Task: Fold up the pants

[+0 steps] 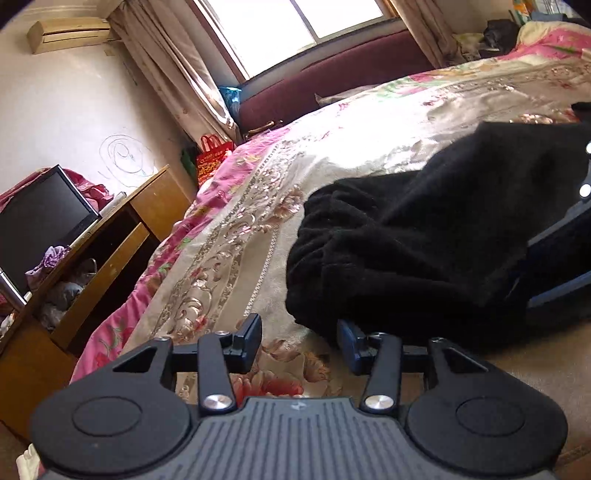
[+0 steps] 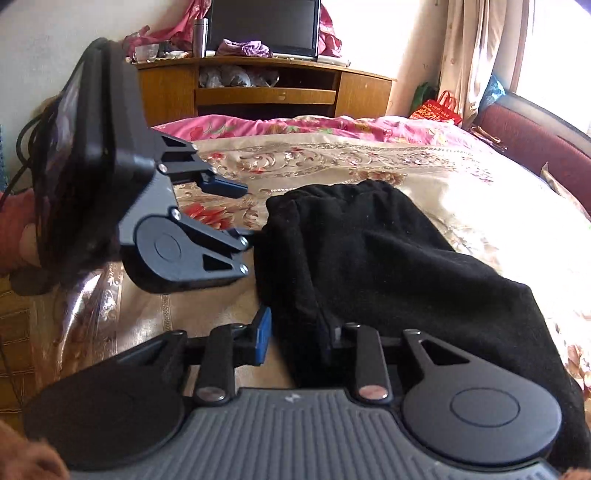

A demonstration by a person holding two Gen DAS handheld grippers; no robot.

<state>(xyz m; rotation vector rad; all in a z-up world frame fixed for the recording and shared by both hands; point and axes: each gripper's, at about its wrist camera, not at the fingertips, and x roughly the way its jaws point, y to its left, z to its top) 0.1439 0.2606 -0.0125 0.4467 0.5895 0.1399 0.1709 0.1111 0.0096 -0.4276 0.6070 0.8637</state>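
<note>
Black pants (image 2: 388, 266) lie on the floral bedspread (image 2: 369, 158), already doubled into a thick, soft bundle with the gathered waistband end (image 2: 332, 192) away from me and a bulky fold edge near my right side. Fabric is fleecy and limp, so it should slump unless both ends are supported together.

My right gripper (image 2: 299, 338) sits low at the near edge of the bundle. Jaws spread, not clamped: the blue pad of the left finger (image 2: 263, 336) is clear over bare bedspread, and the other finger is buried against the cloth edge. I read that as straddling the edge, no pinch yet.

My left gripper (image 1: 301, 343) comes in from the other side, also low to the bed. Jaws spread, nothing between them but bedspread. Its right finger (image 1: 351, 345) is tucked just under the overhang of the pants; the left one (image 1: 247, 338) is in the open. In the right wrist view the same gripper (image 2: 240, 210) sits just beside the waistband corner.

Judgement: both grippers are placed at adjacent corners of one end to lift it for the next fold. Risk: catching only the top layer.

Beyond: wooden TV cabinet (image 2: 266, 92), curtained window (image 1: 288, 33).
</note>
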